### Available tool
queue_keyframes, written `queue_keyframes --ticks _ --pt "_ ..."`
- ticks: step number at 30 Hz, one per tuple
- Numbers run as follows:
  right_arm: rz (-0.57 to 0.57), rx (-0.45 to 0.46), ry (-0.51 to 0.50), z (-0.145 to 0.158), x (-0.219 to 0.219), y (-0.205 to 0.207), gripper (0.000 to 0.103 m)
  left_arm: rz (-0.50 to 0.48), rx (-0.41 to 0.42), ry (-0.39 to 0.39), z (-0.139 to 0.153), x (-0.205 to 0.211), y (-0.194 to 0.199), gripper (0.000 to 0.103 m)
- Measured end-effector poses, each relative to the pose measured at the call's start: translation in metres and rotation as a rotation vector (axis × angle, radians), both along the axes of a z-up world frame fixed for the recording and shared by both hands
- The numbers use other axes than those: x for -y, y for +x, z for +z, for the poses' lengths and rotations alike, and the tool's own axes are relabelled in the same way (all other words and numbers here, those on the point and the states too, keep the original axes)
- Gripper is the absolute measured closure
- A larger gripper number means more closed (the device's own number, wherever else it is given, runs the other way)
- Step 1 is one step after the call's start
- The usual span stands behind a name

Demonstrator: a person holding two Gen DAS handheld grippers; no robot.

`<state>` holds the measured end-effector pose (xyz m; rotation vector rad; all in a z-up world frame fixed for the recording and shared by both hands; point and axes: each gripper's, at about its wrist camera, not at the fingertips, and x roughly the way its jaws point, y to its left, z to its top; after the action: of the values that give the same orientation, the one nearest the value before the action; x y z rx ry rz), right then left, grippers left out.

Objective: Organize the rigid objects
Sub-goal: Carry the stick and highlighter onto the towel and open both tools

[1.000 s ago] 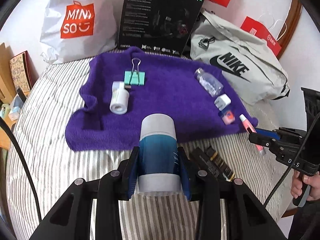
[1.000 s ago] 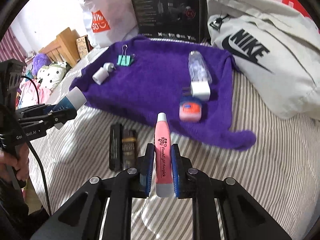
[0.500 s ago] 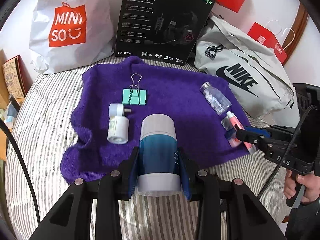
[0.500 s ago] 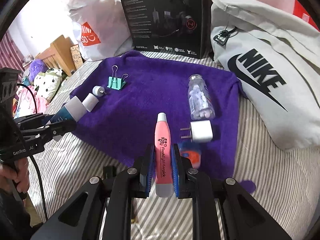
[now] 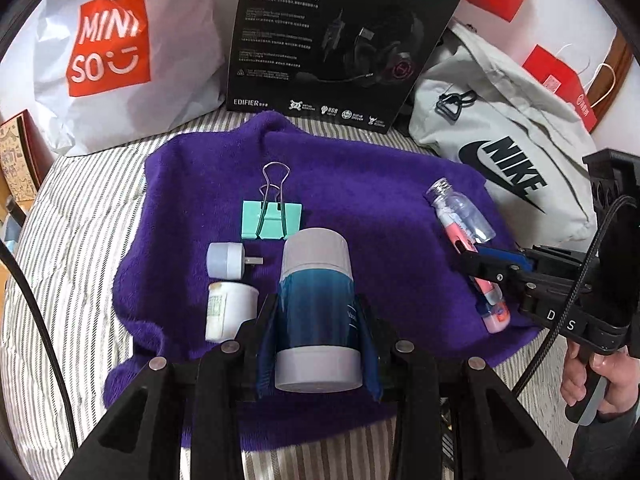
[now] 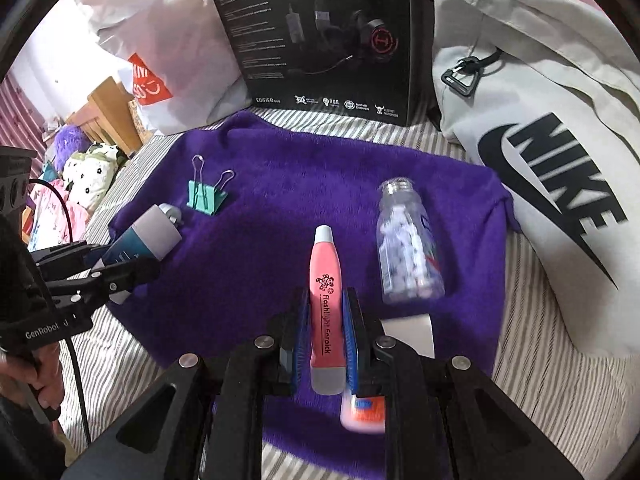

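Note:
My left gripper (image 5: 316,312) is shut on a teal and grey tube (image 5: 316,292), held above the near edge of the purple towel (image 5: 360,184). My right gripper (image 6: 326,328) is shut on a pink flashlight pen (image 6: 326,280) over the towel's right part. On the towel lie a green binder clip (image 5: 272,220), a grey plug adapter (image 5: 226,260), a white jar (image 5: 228,312) and a clear pill bottle (image 6: 408,244). A white charger (image 6: 408,330) and a small red tin (image 6: 362,414) sit partly hidden under my right gripper.
The towel lies on a striped bed (image 5: 80,240). Behind it stand a white shopping bag (image 5: 120,48), a black headset box (image 5: 340,40) and a grey sports bag (image 5: 512,148). A person's hand (image 5: 588,380) grips the right handle.
Both grippers have moved forward over the towel, each carrying its object. The towel and the things on it now look closer and larger; the dark sticks on the bed have left the view.

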<state>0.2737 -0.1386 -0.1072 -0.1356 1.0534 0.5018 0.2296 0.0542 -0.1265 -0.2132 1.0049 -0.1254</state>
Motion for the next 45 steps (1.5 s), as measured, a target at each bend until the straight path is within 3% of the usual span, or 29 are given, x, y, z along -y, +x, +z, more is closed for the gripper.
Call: queue_keyframes --ticks 15,28,31,35,45 --pt "0.003 -0.024 -0.044 -0.026 -0.017 0.023 0.086 -0.004 -0.036 0.023 -0.021 0.000 0.018 0.069" --pt "0.031 0.009 -0.099 -0.026 -0.025 0.021 0.085 -0.005 -0.047 0.061 -0.022 0.006 0.017 0.068" --pt "0.057 0.018 -0.115 -0.024 -0.026 0.018 0.079 -0.001 -0.059 0.022 -0.021 0.003 0.015 0.060" --pt "0.062 -0.011 -0.075 -0.023 -0.021 0.014 0.050 0.018 -0.090 -0.036 -0.020 0.000 0.009 0.053" --pt "0.026 0.045 -0.050 0.005 -0.003 -0.023 0.049 0.033 -0.057 0.001 0.005 0.010 -0.025 0.053"
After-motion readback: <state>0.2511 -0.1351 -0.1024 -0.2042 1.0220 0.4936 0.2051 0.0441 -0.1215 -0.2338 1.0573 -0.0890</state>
